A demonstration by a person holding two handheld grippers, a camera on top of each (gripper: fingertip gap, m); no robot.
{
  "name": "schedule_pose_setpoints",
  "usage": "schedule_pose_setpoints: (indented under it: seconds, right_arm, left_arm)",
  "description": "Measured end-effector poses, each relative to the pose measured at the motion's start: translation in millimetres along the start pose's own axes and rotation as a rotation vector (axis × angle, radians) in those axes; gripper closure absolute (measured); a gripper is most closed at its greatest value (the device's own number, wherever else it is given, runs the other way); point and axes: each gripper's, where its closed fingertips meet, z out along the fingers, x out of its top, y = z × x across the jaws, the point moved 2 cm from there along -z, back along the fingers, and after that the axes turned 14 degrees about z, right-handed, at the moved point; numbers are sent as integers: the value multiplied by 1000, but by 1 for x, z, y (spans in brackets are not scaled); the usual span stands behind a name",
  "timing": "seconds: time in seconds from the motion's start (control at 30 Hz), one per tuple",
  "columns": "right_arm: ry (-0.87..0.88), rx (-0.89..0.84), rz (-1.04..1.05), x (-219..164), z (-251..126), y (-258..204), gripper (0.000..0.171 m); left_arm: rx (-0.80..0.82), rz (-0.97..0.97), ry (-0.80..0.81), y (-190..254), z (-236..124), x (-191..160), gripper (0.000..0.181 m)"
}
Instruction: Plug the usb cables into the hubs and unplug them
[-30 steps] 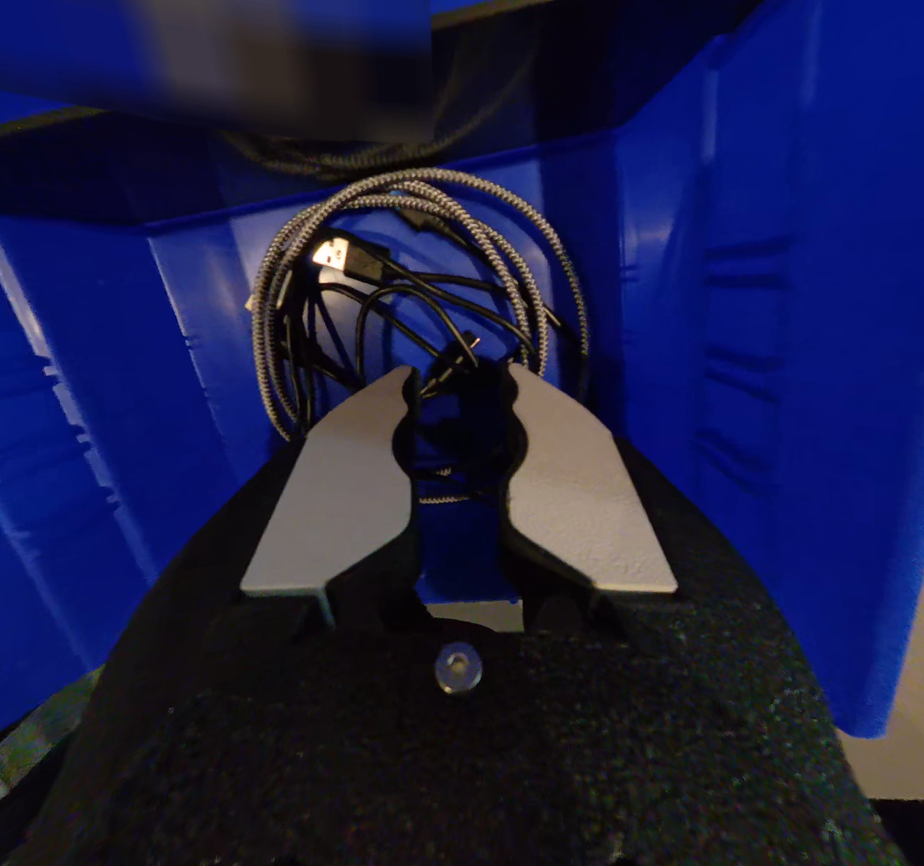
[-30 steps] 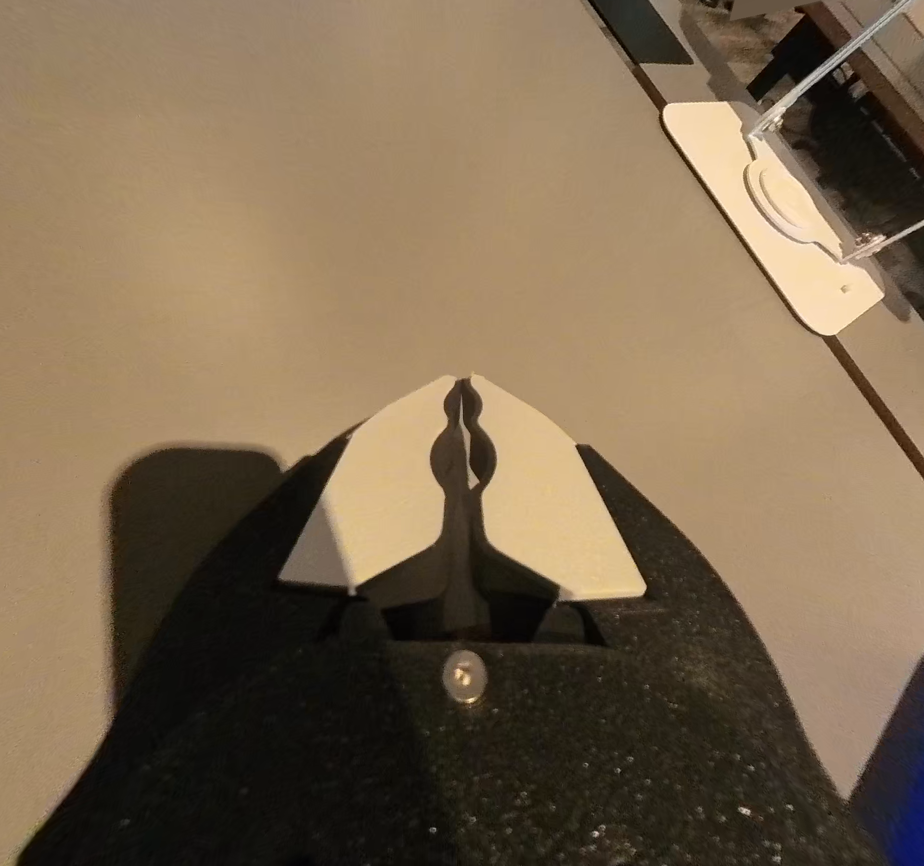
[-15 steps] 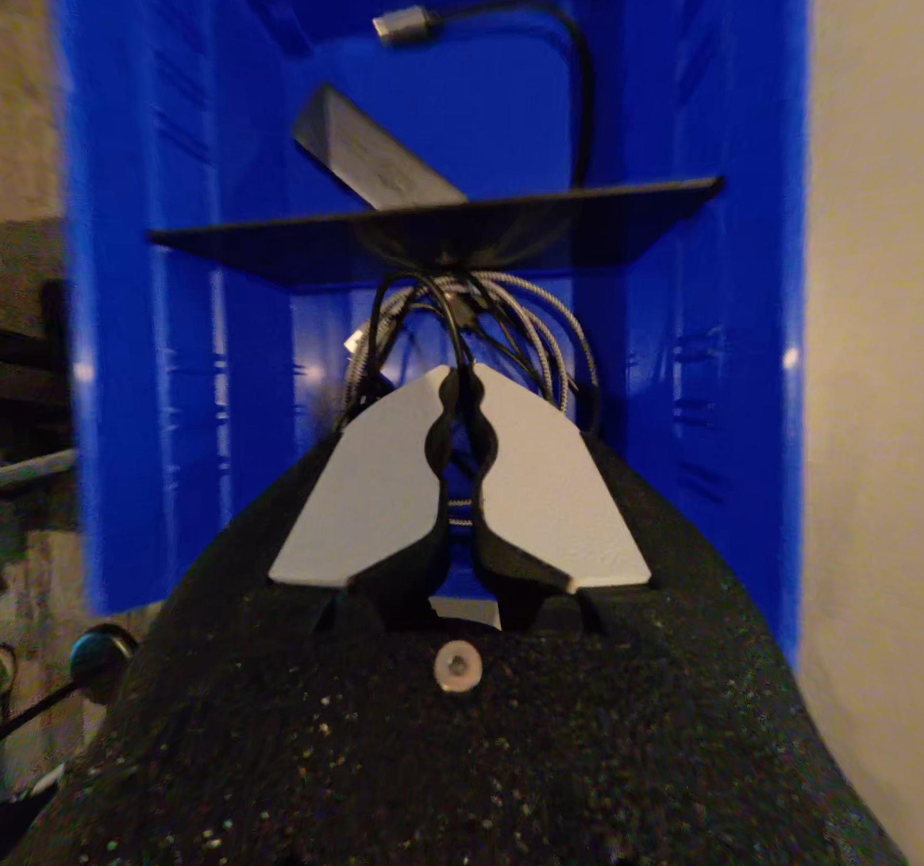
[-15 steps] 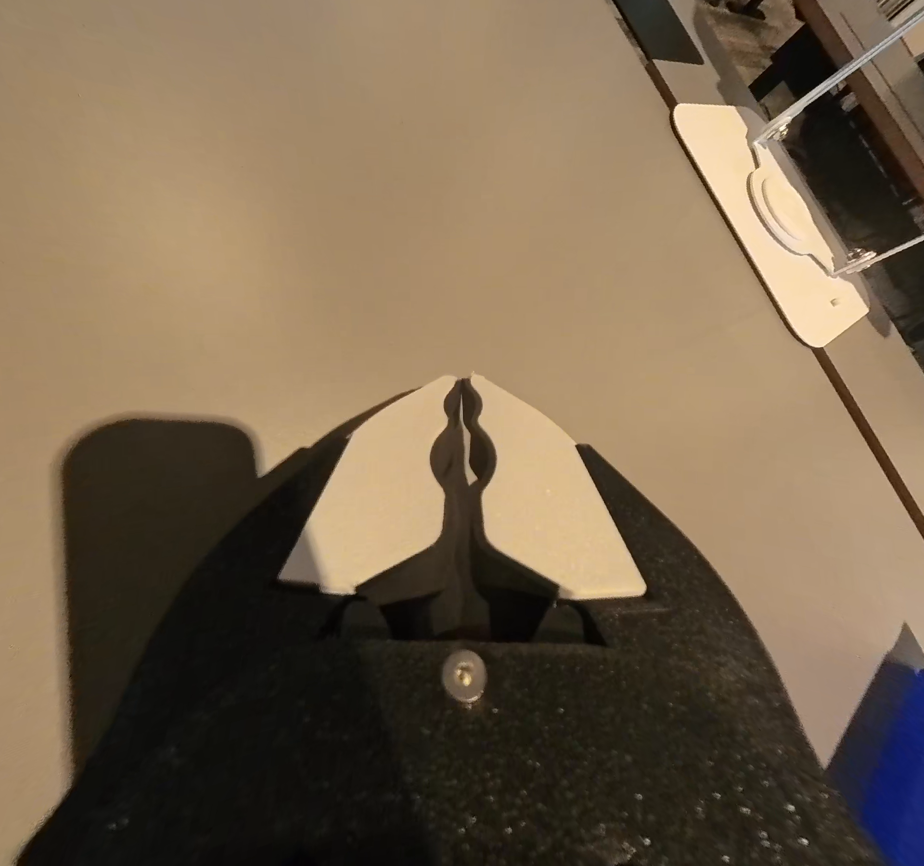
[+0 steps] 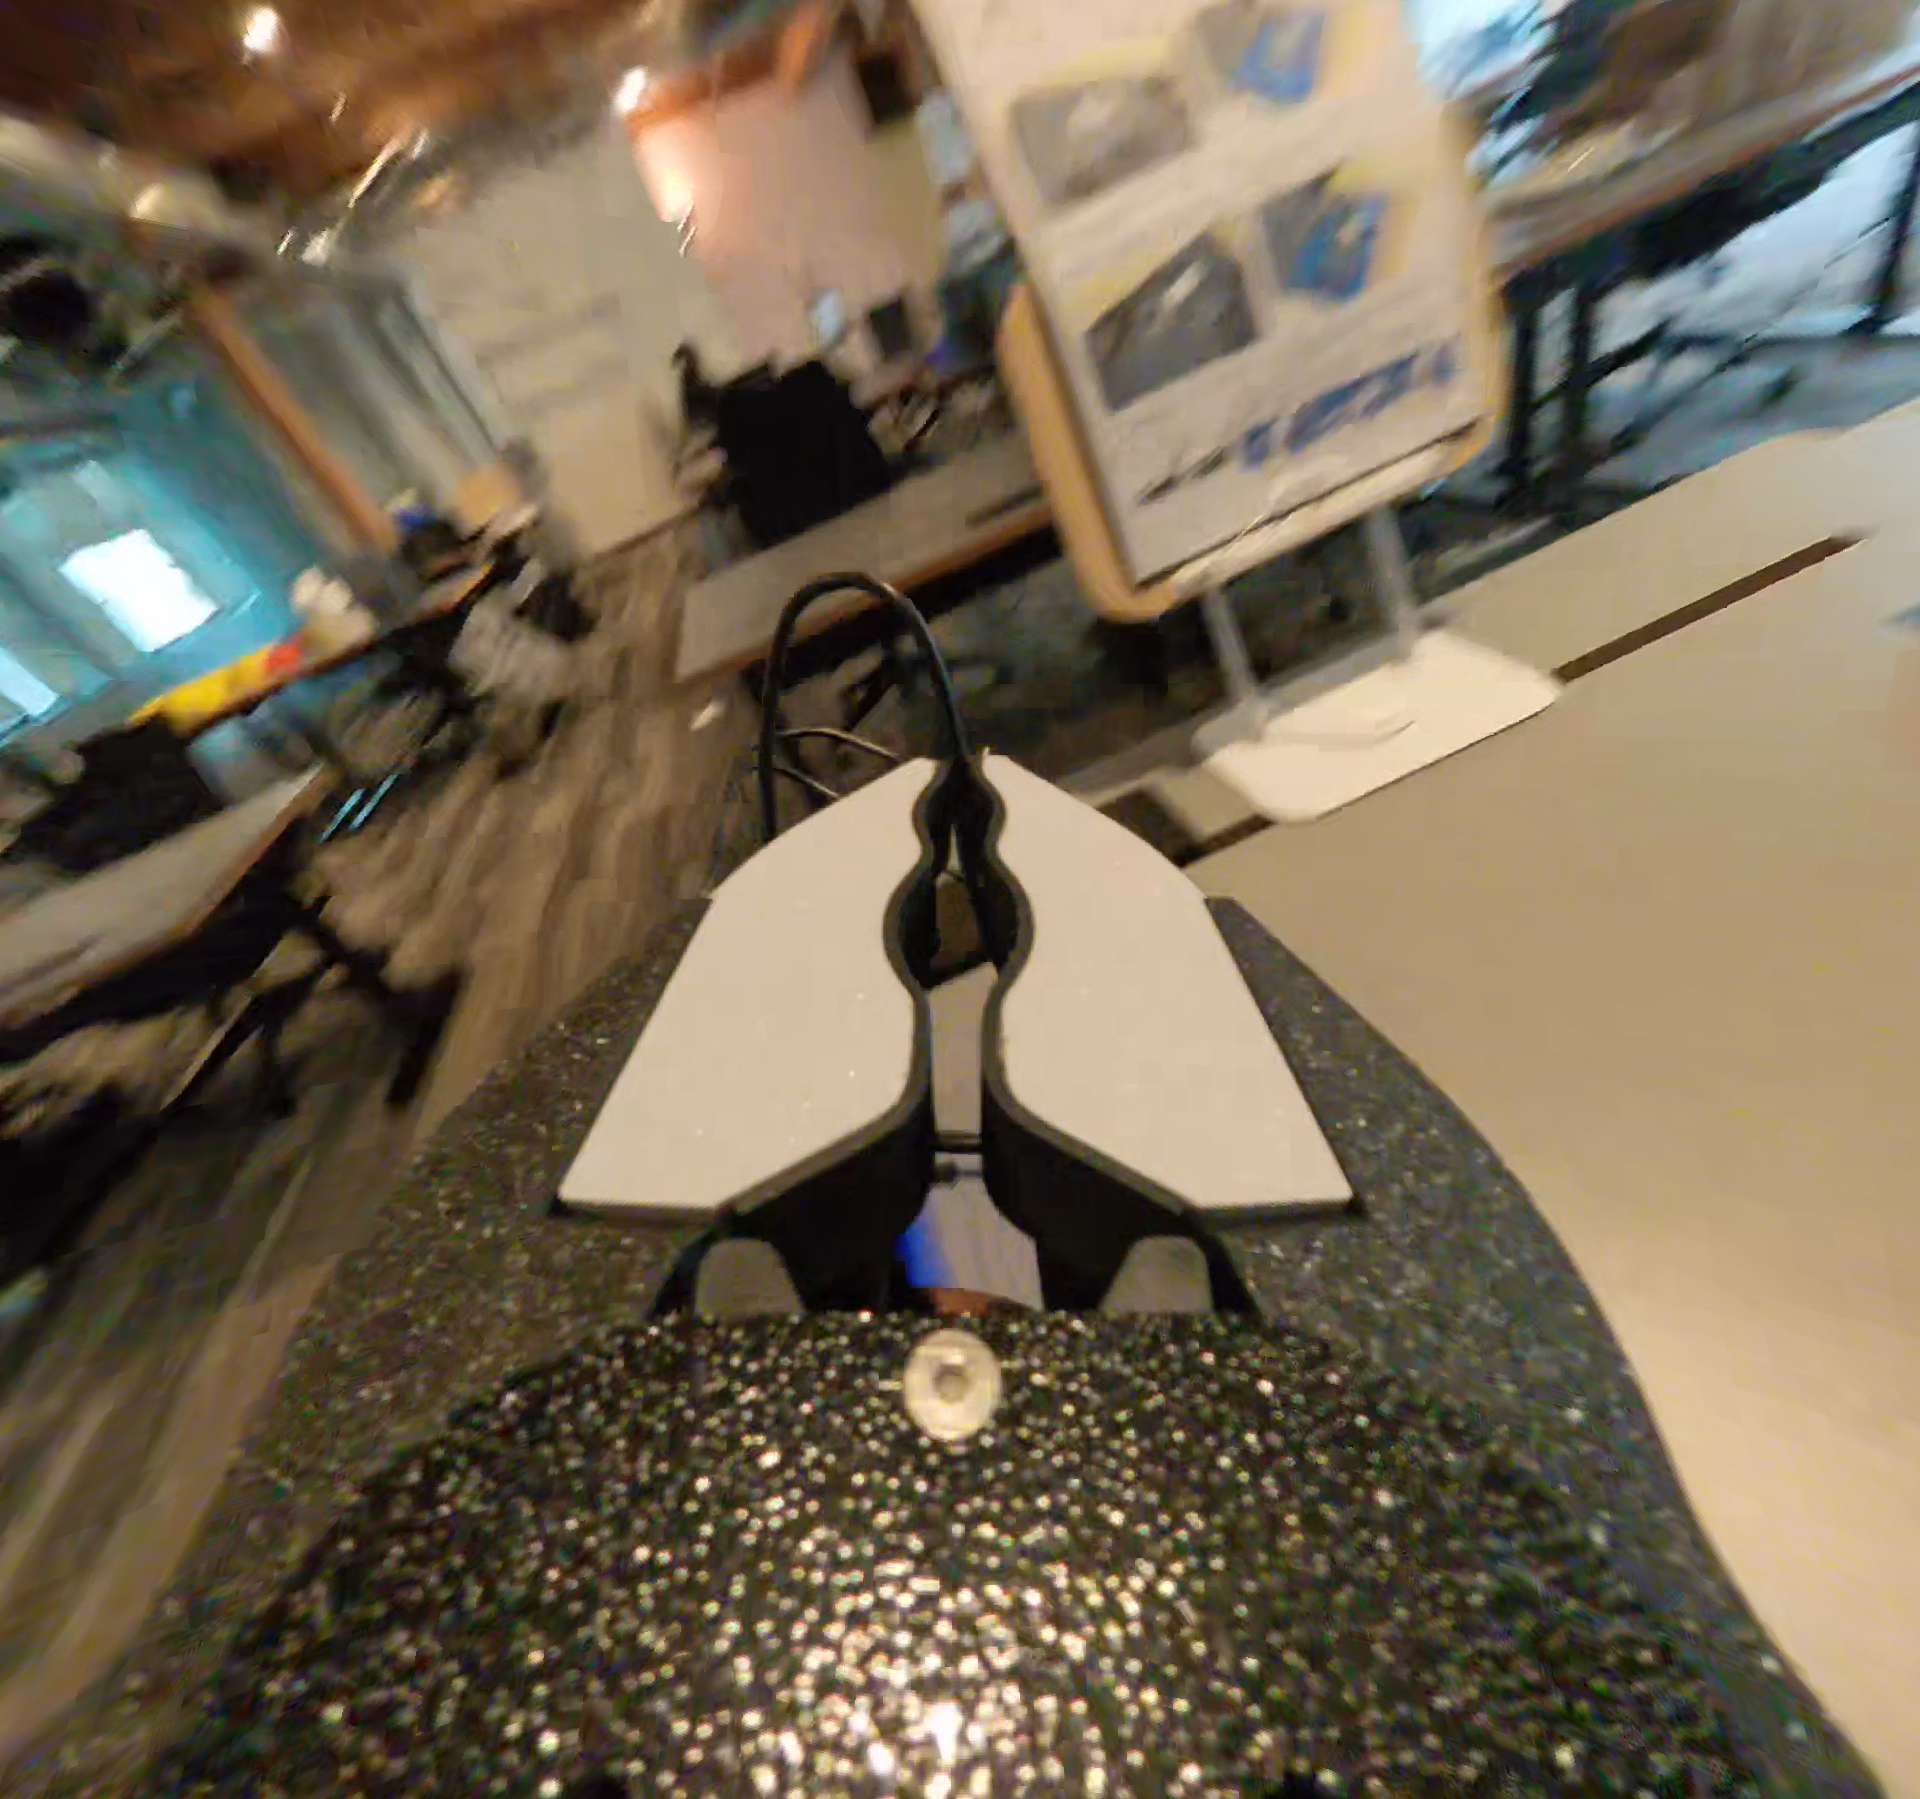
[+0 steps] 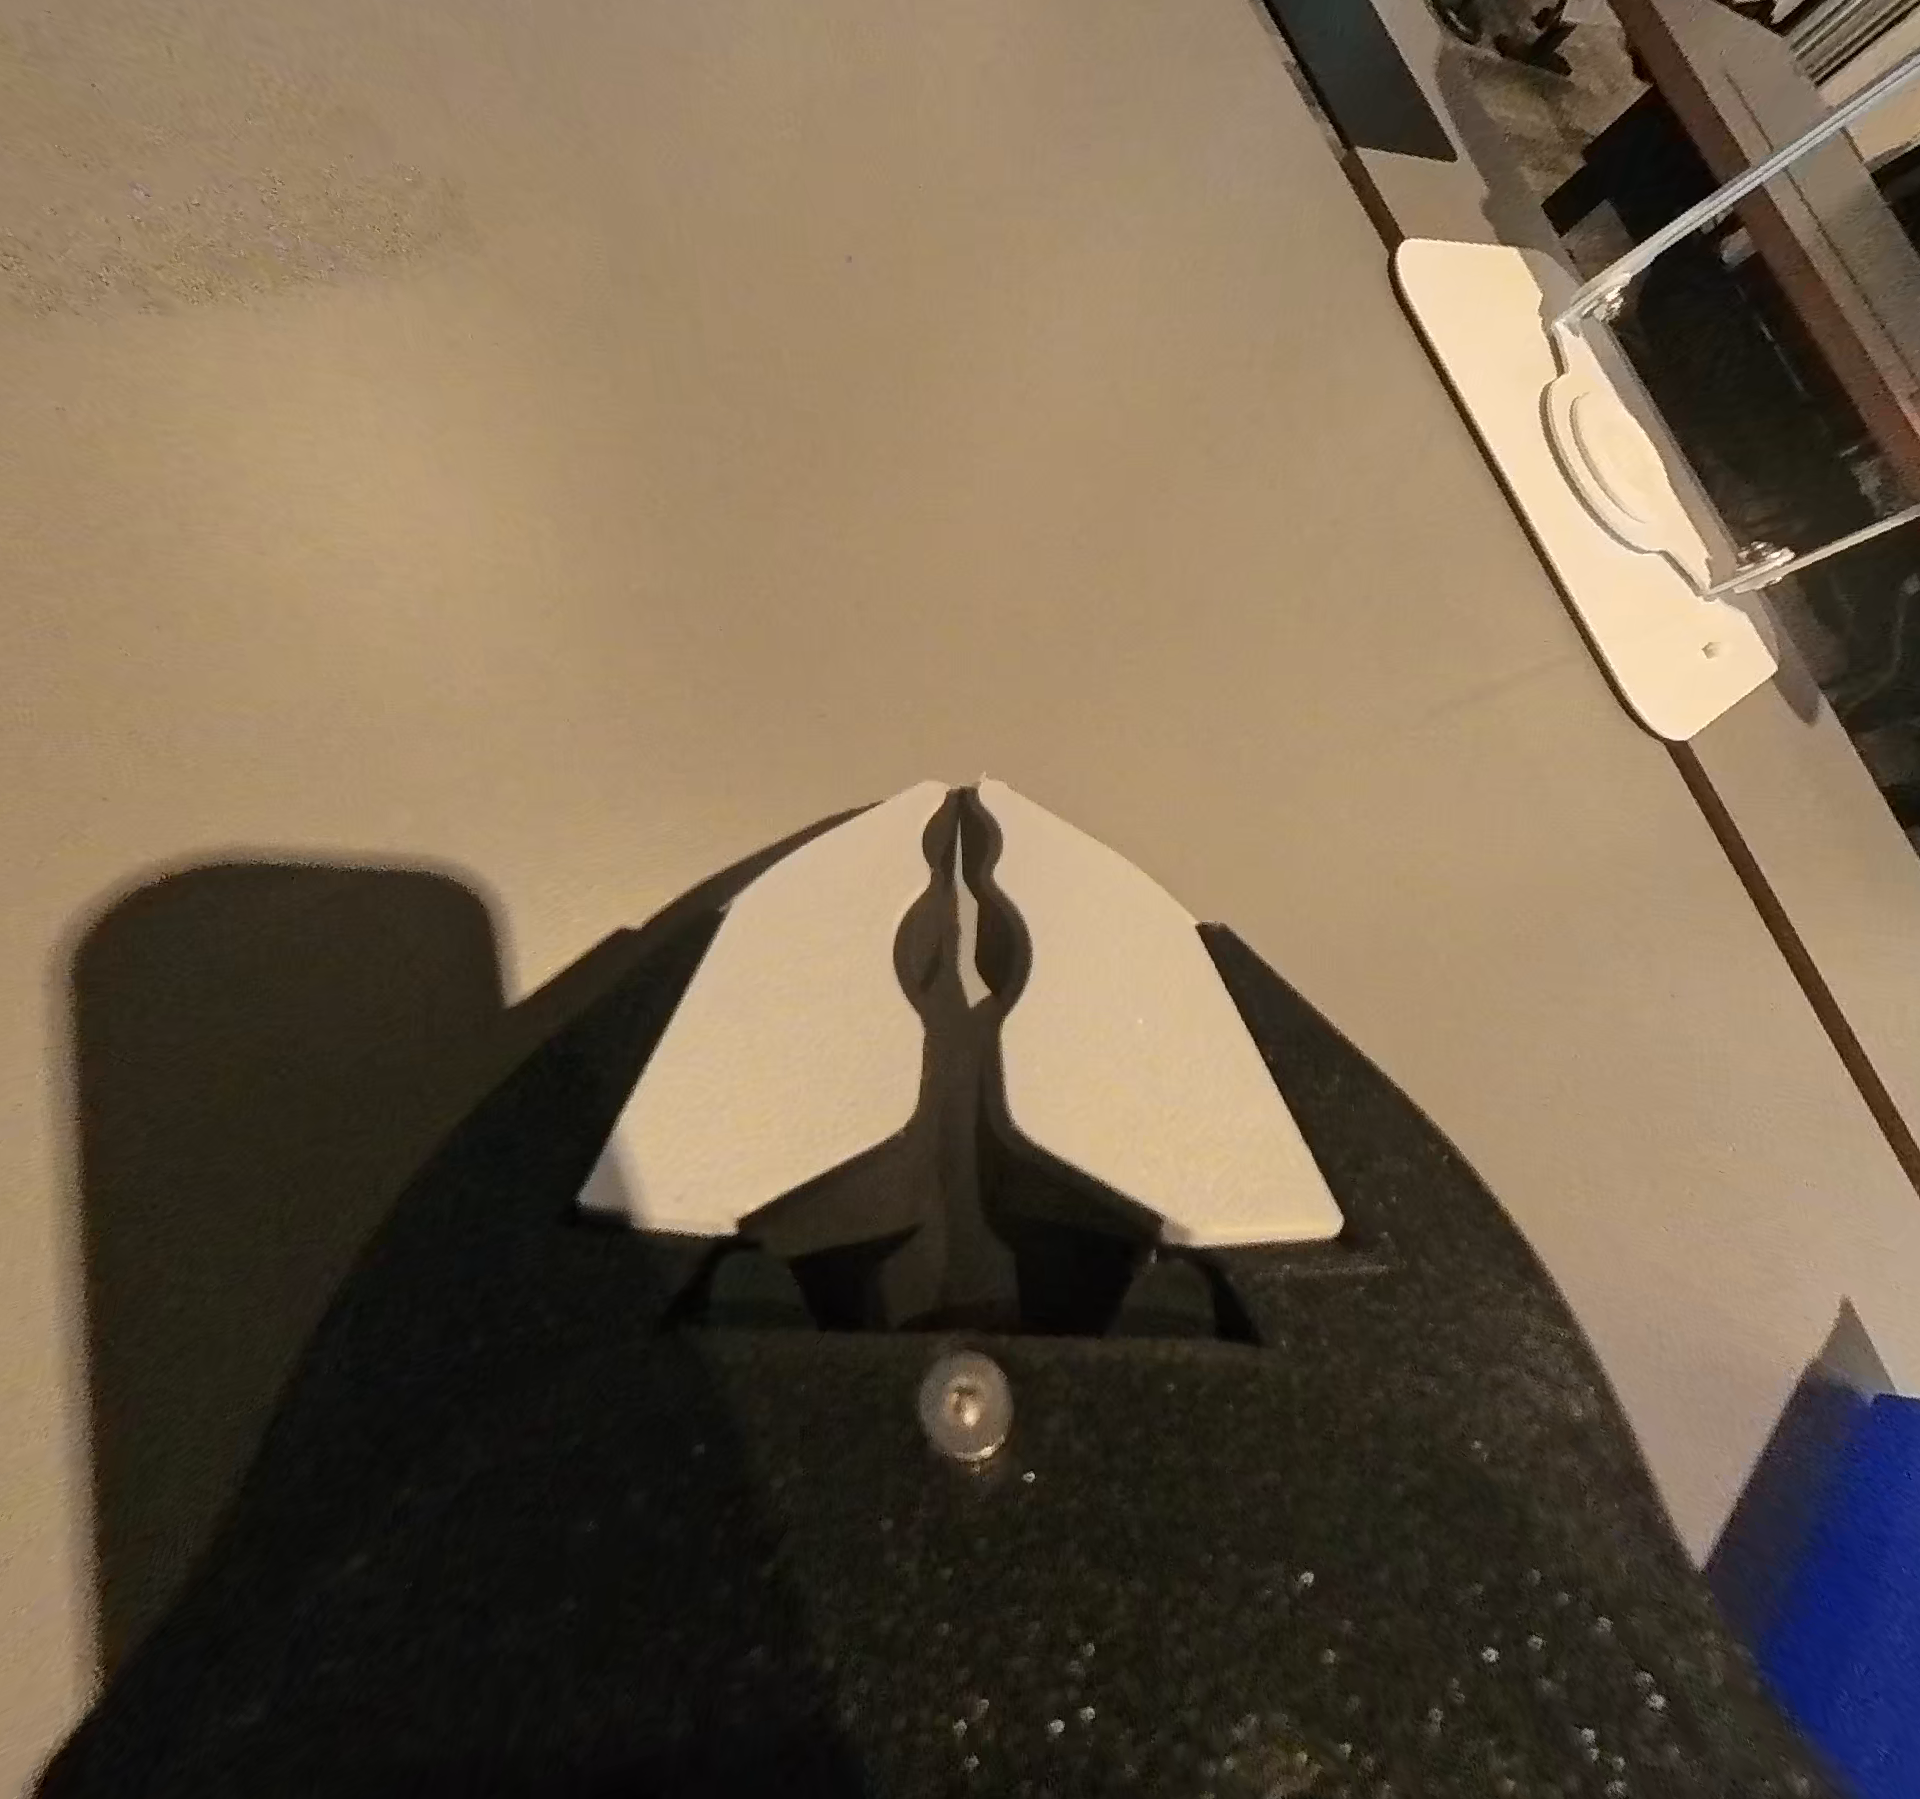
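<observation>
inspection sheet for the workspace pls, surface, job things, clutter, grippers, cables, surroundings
surface: plain beige tabletop, bare ahead of the right tool.
job's things: thin black usb cable looping up from the left tool; no hub seen.
clutter: blue plastic bin at the right wrist view's edge; white flat stand base on the table's far edge.
grippers: left tool shut on the cable; right tool shut, holding nothing.
cables: only that one.
surroundings: blurred room with desks and a poster board.

Dim, warm light on my right camera; heavy motion blur on my left.

My right gripper (image 6: 964,799) throws a hard shadow (image 6: 281,1001) leftward on the table (image 6: 727,347); the left background smears, edges bowed.
</observation>
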Motion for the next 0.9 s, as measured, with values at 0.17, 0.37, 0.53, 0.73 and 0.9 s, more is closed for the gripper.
schedule_pose_setpoints:
  seconds: [0.17, 0.37, 0.53, 0.73, 0.9]
  right_arm:
    - [14, 6, -1, 1, -2, -1, 171]
    - [47, -2, 30, 3, -5, 3, 171]
    - [70, -3, 71, 5, -7, 7, 171]
    - [87, 7, 98, 6, -9, 9, 171]
    - [96, 15, 107, 7, -11, 9, 171]
  left_arm:
    - [-196, -38, 211, 57, 16, 51, 179]
    - [-512, -134, 309, 151, 46, 58, 179]
    - [-743, -212, 304, 238, 71, 25, 179]
    - [-904, -370, 232, 294, 89, -18, 179]
    - [-953, -355, 173, 305, 92, -34, 179]
